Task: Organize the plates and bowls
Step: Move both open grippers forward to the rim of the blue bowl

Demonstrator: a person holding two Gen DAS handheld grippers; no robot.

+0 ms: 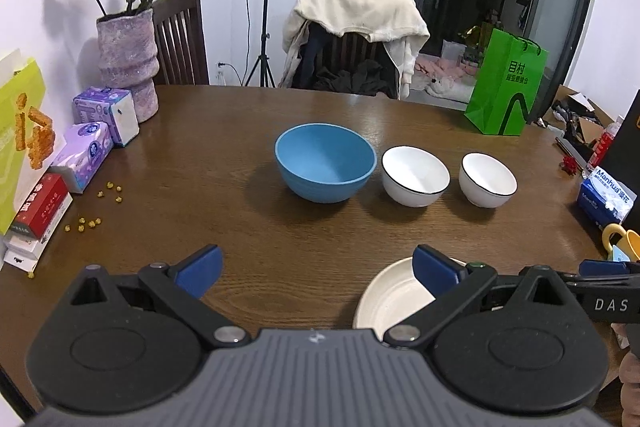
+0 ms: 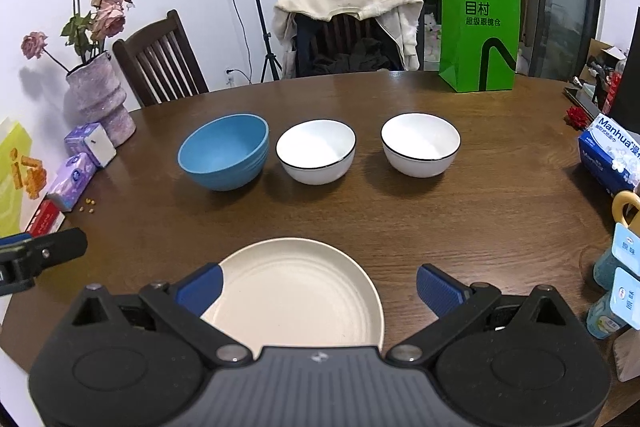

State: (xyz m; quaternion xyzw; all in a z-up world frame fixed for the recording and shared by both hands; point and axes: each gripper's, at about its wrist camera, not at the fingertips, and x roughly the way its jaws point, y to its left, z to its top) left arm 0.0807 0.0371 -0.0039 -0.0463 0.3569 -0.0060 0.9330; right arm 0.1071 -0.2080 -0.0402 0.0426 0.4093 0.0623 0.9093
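- Right wrist view: right gripper (image 2: 318, 289) over the plate (image 2: 296, 295), jaws spread, holding nothing.
- Left gripper (image 1: 318, 271) likewise spread, empty.
- Likely next: stack the white bowls (image 2: 316, 151) on the bench (image 2: 480, 219).

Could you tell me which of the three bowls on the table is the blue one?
The blue bowl is the leftmost and largest in the row; the middle bowl and right bowl are white with dark rims.

Both wrist views sit low at the table's near edge, facing 12 o'clock. Shared: round blue plastic bowl (image 1: 325, 163) (image 2: 224, 151), green paper bag (image 1: 506, 85) (image 2: 479, 33).
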